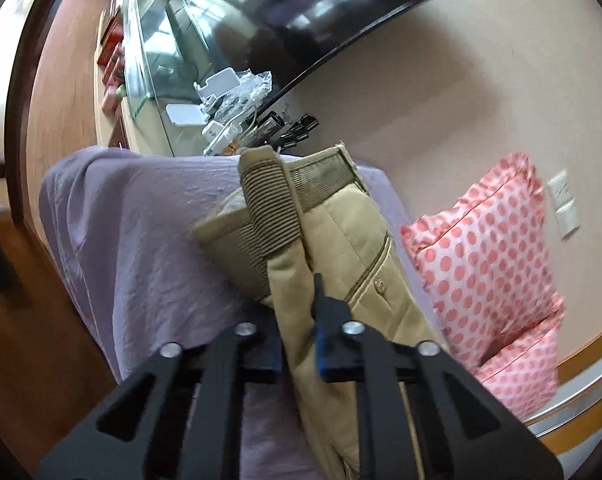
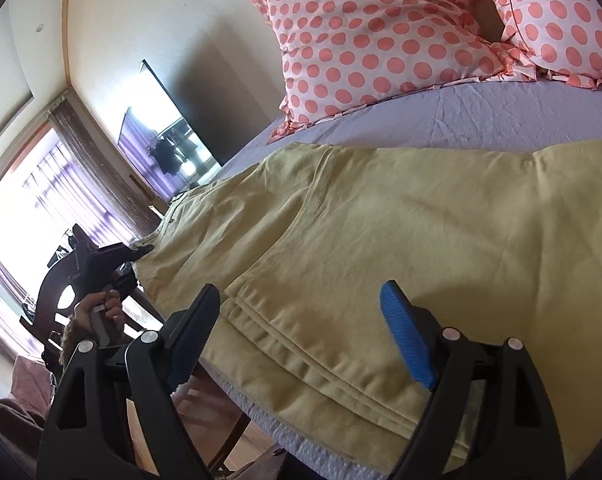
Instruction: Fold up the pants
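Khaki pants (image 2: pixel 373 232) lie on a bed with a lavender sheet (image 2: pixel 481 116), folded lengthwise. In the left wrist view my left gripper (image 1: pixel 297 320) is shut on a fold of the pants (image 1: pixel 341 248) near the ribbed waistband (image 1: pixel 267 208), lifting it off the sheet (image 1: pixel 141 232). In the right wrist view my right gripper (image 2: pixel 301 320) is open, its fingers straddling the hemmed edge of the pants at the bed's near side without gripping. The left gripper (image 2: pixel 141 250) shows there at the left, clamped on the waist end.
Pink polka-dot pillows (image 2: pixel 381 40) lie at the head of the bed, also visible in the left wrist view (image 1: pixel 489 248). A dark TV (image 1: pixel 301 12) hangs over a cluttered glass-topped shelf (image 1: pixel 221 112). A bright window (image 2: pixel 29 208) and wooden floor (image 1: pixel 61 100) lie beyond the bed.
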`<action>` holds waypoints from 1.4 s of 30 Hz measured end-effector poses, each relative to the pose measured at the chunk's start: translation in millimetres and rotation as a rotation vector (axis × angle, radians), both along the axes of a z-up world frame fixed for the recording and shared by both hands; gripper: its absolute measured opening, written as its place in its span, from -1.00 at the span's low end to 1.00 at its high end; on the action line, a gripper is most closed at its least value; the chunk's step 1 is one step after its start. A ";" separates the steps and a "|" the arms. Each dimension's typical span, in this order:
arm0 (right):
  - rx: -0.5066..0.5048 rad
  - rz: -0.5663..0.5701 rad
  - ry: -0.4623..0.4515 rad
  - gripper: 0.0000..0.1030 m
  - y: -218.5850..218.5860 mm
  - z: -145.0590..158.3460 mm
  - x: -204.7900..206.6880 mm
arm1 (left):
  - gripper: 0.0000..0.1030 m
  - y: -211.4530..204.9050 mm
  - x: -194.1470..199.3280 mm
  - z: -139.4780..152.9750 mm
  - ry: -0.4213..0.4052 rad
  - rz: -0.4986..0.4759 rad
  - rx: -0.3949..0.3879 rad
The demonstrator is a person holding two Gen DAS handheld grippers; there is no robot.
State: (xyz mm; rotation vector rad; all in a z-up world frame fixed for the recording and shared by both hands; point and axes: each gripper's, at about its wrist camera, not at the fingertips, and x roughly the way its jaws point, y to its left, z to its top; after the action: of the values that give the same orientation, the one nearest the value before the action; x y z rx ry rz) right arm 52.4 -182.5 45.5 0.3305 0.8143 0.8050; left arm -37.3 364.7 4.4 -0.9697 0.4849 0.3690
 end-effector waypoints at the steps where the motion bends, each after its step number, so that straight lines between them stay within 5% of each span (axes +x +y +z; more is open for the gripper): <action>1: 0.004 -0.003 -0.006 0.63 -2.7 1.3 -1.1 | -0.87 -9.8 4.7 13.8 0.029 -0.007 0.079; 2: 0.010 -0.011 -0.021 0.63 -7.8 4.0 -3.0 | -0.87 -26.8 12.0 37.6 0.037 -0.036 0.193; 5: 0.040 -0.080 -0.081 0.69 -34.3 15.6 -8.5 | -0.88 -77.4 28.6 93.7 -0.012 -0.155 0.374; 7: 0.071 -0.158 -0.101 0.72 -60.1 21.3 -10.2 | -0.88 -145.9 45.4 136.3 -0.068 -0.316 0.528; 11: 0.145 -0.365 -0.093 0.72 -125.2 24.8 -15.1 | -0.85 -284.2 59.6 163.7 -0.193 -0.646 0.720; 14: 0.196 -0.491 -0.061 0.72 -171.0 22.1 -21.8 | -0.84 -392.4 63.0 137.9 -0.247 -0.979 0.741; 17: 0.215 -0.564 -0.028 0.72 -202.6 16.4 -26.5 | -0.84 -473.0 65.9 77.9 -0.138 -1.229 0.778; 20: 0.240 -0.558 0.031 0.72 -219.5 7.8 -23.6 | -0.79 -511.9 59.0 24.3 -0.024 -1.306 0.863; 24: 0.257 -0.465 0.101 0.71 -215.8 -2.5 0.5 | -0.63 -515.9 29.0 27.5 -0.126 -1.285 1.016; 28: 0.178 -0.387 0.141 0.50 -200.5 -3.1 29.1 | -0.47 -473.4 22.9 52.4 -0.197 -1.382 0.782; 31: 0.108 -0.353 0.174 0.42 -190.2 -9.3 47.7 | -0.24 -420.3 30.8 70.9 -0.184 -1.279 0.632; 33: 0.069 -0.349 0.183 0.39 -186.4 -11.4 54.6 | 0.03 -366.1 54.0 77.5 -0.112 -1.111 0.585; 36: 0.033 -0.320 0.194 0.16 -177.6 -17.6 66.1 | 0.06 -294.1 92.4 66.7 0.085 -0.913 0.559; 39: 0.020 -0.322 0.199 0.06 -178.0 -17.9 69.9 | 0.10 -260.3 119.1 50.6 0.209 -0.878 0.514; 42: 0.058 -0.329 0.213 0.02 -182.0 -20.3 74.1 | 0.12 -258.8 139.5 40.9 0.230 -0.963 0.439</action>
State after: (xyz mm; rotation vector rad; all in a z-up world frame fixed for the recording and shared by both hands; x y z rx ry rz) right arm 126.5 -364.5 25.2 0.5924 0.9068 0.4901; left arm 102.2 106.0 45.3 -0.1946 0.9668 -0.2871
